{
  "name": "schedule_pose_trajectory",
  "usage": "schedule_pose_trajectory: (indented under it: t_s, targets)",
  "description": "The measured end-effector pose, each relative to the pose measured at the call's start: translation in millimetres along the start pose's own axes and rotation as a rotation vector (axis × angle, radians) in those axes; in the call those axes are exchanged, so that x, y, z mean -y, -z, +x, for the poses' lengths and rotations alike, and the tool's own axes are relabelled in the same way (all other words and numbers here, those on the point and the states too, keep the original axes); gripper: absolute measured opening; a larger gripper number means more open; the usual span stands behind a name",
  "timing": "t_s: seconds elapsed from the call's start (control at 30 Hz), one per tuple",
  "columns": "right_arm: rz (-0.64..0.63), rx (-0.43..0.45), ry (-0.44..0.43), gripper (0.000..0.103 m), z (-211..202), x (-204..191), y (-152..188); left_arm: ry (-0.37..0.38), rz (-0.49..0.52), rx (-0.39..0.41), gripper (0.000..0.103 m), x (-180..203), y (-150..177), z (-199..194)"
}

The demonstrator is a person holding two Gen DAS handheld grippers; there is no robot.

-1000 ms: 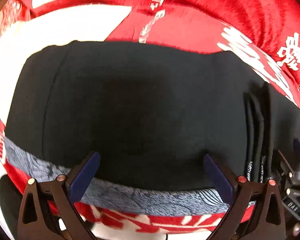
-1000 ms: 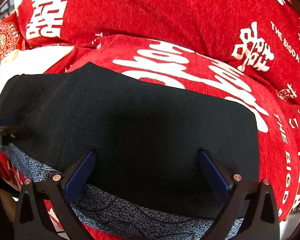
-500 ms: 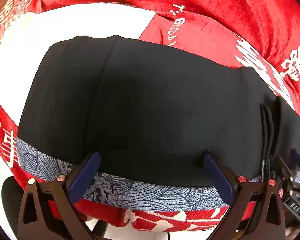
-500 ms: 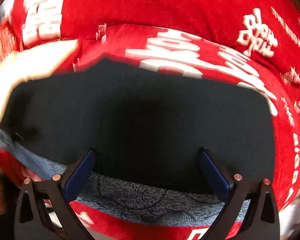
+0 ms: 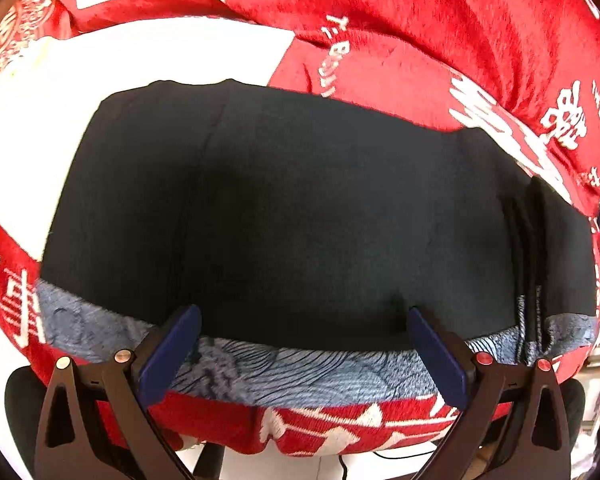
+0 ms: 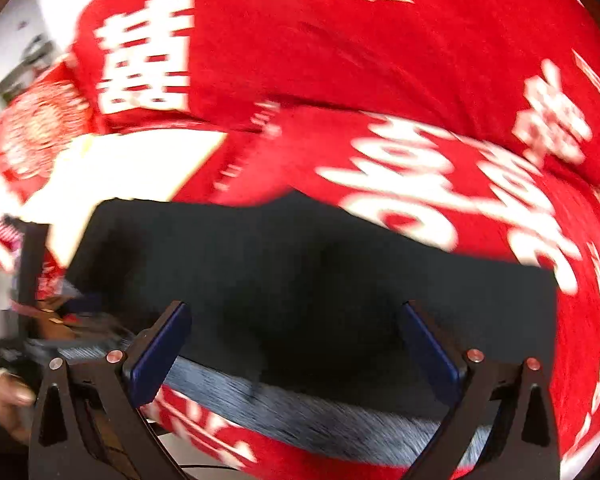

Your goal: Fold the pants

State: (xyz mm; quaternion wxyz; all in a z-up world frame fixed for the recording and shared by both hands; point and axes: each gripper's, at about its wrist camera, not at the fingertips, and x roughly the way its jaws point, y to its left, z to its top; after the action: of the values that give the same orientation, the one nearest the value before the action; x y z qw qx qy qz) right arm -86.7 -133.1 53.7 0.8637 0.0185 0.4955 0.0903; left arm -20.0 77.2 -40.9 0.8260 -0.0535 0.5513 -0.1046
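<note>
Left wrist view shows the black soft cloth pants (image 5: 300,208) lying flat in a wide folded slab on the red fuzzy sofa cover with white letters (image 5: 440,60); a grey-blue patterned cloth (image 5: 300,368) peeks out under their near edge; a white patch of the cover (image 5: 80,100) sits by their far left corner; on the right side I can see stacked folded edges (image 5: 524,240), so the pants look folded over more than once already. The left gripper (image 5: 300,344) has its two blue fingers wide apart and holds nothing; it hangs just at the near edge of the pants. The right gripper (image 6: 296,340) in the blurry right wrist view is also spread wide and empty, near the same edge. I think the pants are light and floppy; they bend anywhere and will sag if you lift only one spot; they are not slippery on the fuzzy cover and they cannot break. A good place to grab seems to be the near edge, one gripper toward each end, pinching all the layers together so the stack does not slide open; grabbing only the top layer could undo the fold.
</note>
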Motion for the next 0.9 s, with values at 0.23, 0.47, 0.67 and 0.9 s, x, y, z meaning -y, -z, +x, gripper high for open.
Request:
schedule_pose_trajectory:
  t_s: [0.23,0.47,0.67,0.9]
  targets:
    - [-0.304,-0.123,-0.174,0.103,72,-50,-64,-0.01,-0.05,0.093,0.103,-30,0,-37]
    - [-0.614,-0.29,-0.361,0.103,145,-99,-92,-0.109,0.029,0.045,0.103,-36,1,-12]
    - [-0.651,-0.489,-0.635,0.103,196,-117,-103,-0.131,0.073,0.042,0.103,-36,5,-12]
    - [-0.74,-0.656,-0.636,0.075,229,-149,-82,-0.005,0.019,0.061,0.103,-55,-1,-39]
